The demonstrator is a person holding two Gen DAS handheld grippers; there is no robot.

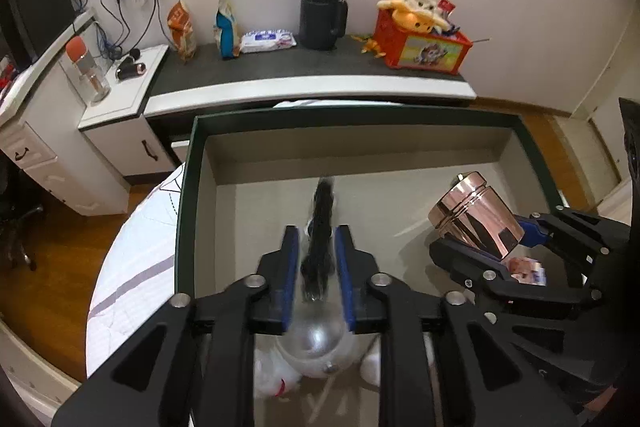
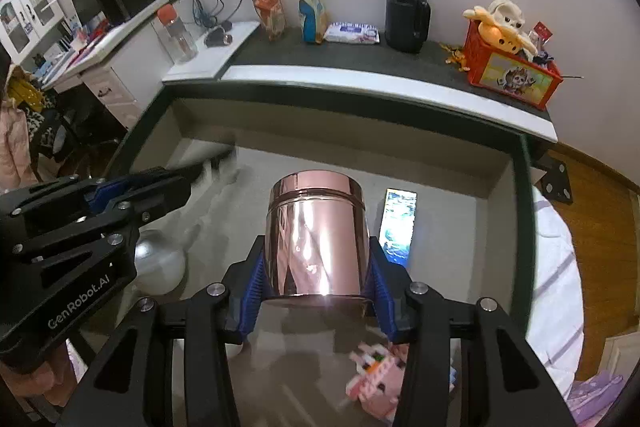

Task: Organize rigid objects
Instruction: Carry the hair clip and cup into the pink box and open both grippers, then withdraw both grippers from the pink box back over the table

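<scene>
Both tools are hanging over the open box (image 1: 188, 211): the right tool (image 2: 316, 291) is gripping the copper tin (image 2: 316, 243), while the left tool (image 1: 318, 267) stands narrowly parted around a blurred black object (image 1: 322, 219), pads apparently off it, probably letting it drop inside.

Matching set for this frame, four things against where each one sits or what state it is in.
Things:
1. canister
2. ball
3. jug
4. crate

Places or states:
A. on the shelf, next to the wipes
B. lying inside the box
C. clamped in the right tool
D. stuffed with plush toys

Pairs: 1-C, 2-B, 3-A, 4-D
</scene>
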